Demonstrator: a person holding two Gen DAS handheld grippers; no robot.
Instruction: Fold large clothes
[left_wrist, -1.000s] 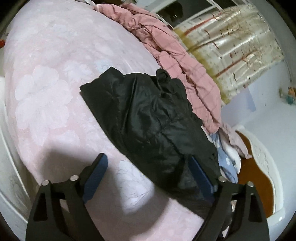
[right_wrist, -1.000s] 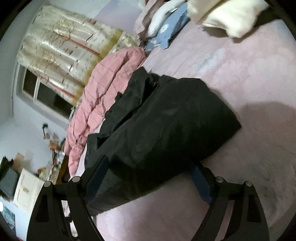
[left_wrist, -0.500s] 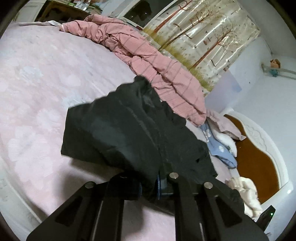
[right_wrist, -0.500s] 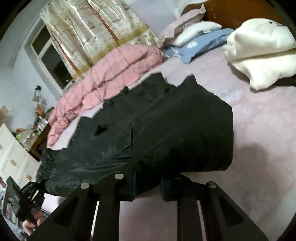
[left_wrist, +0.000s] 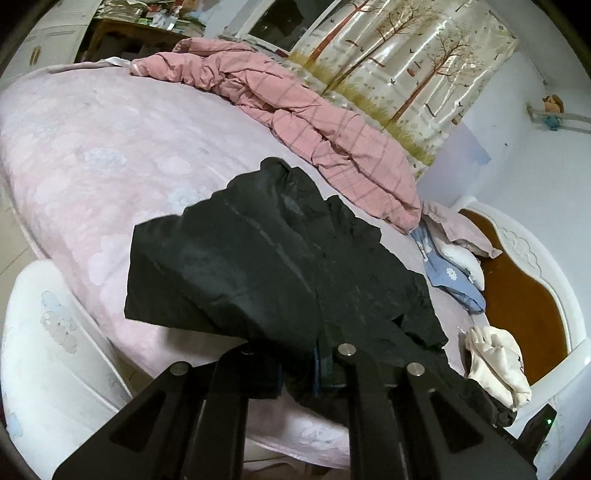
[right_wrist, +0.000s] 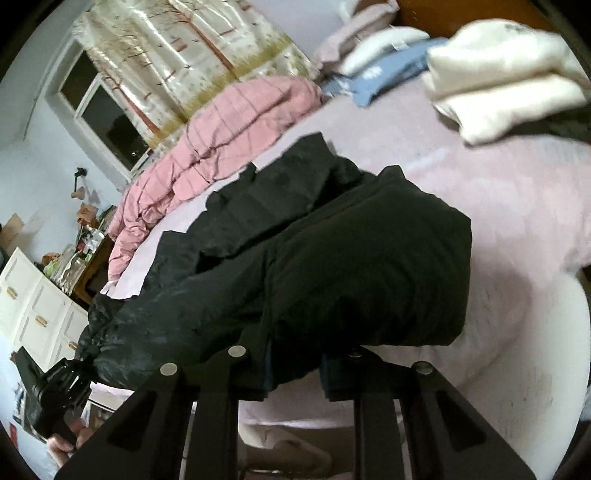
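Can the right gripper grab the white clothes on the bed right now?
Probably not yet. The right gripper is shut on the black jacket, so its fingers are full. The white clothes lie farther up the bed, beyond the jacket; it would have to let go first.

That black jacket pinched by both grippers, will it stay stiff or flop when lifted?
Probably floppy: the black jacket sags and creases between the left gripper and right gripper. Its sheen hints it may be slippery. It looks puffy, so likely light for its bulk.
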